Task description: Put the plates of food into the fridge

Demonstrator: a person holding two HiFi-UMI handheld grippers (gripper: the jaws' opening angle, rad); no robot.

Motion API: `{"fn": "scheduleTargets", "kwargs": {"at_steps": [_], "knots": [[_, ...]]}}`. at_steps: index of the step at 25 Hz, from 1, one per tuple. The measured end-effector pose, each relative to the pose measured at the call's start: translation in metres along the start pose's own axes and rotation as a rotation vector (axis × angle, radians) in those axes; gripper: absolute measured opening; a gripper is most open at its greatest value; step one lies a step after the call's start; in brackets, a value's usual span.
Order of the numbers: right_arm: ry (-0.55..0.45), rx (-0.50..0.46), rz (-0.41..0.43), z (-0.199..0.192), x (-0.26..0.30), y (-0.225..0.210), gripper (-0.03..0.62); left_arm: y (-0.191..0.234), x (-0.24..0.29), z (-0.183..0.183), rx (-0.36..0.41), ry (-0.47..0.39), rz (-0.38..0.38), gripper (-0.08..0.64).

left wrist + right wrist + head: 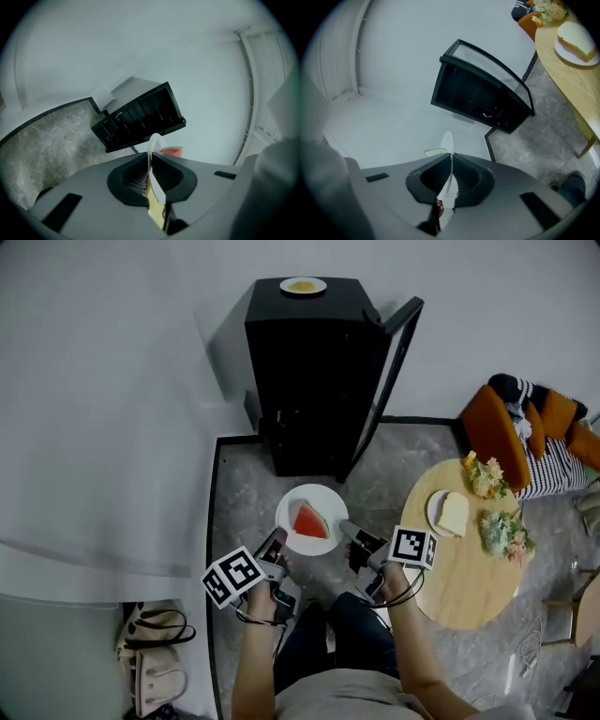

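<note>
Left gripper [276, 546] and right gripper [352, 533] each pinch a round white plate [323, 498] carrying a red watermelon wedge [310, 521]; open black fridge [314, 371] at twelve o'clock.

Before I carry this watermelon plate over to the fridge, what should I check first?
1. Left tongs shut on the white round plate, at its rim: ok.
2. Right tongs shut on the opposite rim: ok.
3. Red watermelon slice lying well inside the plate: ok.
4. Black fridge has its fridge door swung open: ok.
5. Free shelf space inside: cannot tell, the interior is dark.
</note>
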State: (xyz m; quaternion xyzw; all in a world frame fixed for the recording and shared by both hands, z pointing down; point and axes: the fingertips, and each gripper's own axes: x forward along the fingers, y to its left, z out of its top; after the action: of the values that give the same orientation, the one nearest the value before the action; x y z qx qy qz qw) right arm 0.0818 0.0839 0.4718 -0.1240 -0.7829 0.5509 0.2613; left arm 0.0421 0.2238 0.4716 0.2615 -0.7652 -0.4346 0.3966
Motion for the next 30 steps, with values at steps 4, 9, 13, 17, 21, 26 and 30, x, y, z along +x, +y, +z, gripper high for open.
{"fn": "scheduleTargets", "kwargs": {"at_steps": [4, 9, 13, 17, 21, 26, 30], "knots": [[0.015, -0.006, -0.003, 0.007, 0.021, 0.008, 0.025, 0.002, 0.003, 0.021, -0.024, -0.023, 0.002, 0.031], [0.022, -0.019, 0.003, 0.025, 0.047, 0.015, 0.025, 0.002, 0.016, 0.048, -0.029, -0.043, 0.001, 0.031], [0.022, -0.023, 0.016, 0.049, 0.073, 0.019, 0.025, -0.002, 0.036, 0.075, -0.021, -0.061, -0.001, 0.031], [0.028, -0.012, 0.022, 0.079, 0.102, 0.019, 0.025, -0.008, 0.064, 0.104, -0.018, -0.066, 0.001, 0.029], [0.031, -0.008, 0.029, 0.113, 0.130, 0.021, 0.025, -0.016, 0.095, 0.135, -0.014, -0.072, 0.006, 0.029], [0.026, -0.012, 0.036, 0.161, 0.159, 0.023, 0.025, -0.029, 0.137, 0.168, -0.006, -0.073, 0.005, 0.029], [0.017, -0.013, 0.039, 0.189, 0.174, 0.024, 0.025, -0.039, 0.163, 0.187, -0.006, -0.072, -0.003, 0.029]]}}
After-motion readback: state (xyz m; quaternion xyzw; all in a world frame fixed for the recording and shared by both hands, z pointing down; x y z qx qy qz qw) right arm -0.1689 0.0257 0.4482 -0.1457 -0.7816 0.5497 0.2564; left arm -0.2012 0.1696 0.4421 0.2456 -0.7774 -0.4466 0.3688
